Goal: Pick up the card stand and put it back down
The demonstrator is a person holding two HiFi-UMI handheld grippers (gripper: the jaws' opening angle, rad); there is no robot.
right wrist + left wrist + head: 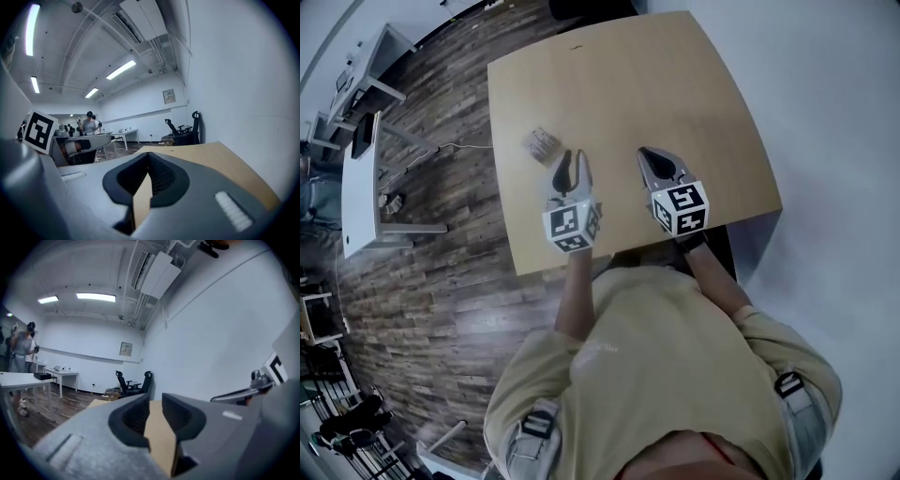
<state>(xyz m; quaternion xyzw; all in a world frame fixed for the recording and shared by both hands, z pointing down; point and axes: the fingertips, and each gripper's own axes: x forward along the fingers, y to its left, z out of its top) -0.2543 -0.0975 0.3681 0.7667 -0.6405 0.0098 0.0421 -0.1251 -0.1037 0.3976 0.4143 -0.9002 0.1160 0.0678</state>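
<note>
Near the left edge of the light wooden table (675, 84), free of both grippers: small greyish card stand (542, 143). Just beside it over the table, left gripper (575, 156), fingers narrowly apart, empty. Mid-table, right gripper (647, 153), fingers pressed together.

We see a light wood surface (675, 84), squarish, with rounded corners and a smooth matte top. It stands on a dark plank floor (441, 272), which shows along its left side. We find one thing lying directly on it: the card stand (542, 143), small and greyish, near the left edge, about midway along that edge. We cannot tell whether it is upright or tipped.
</note>
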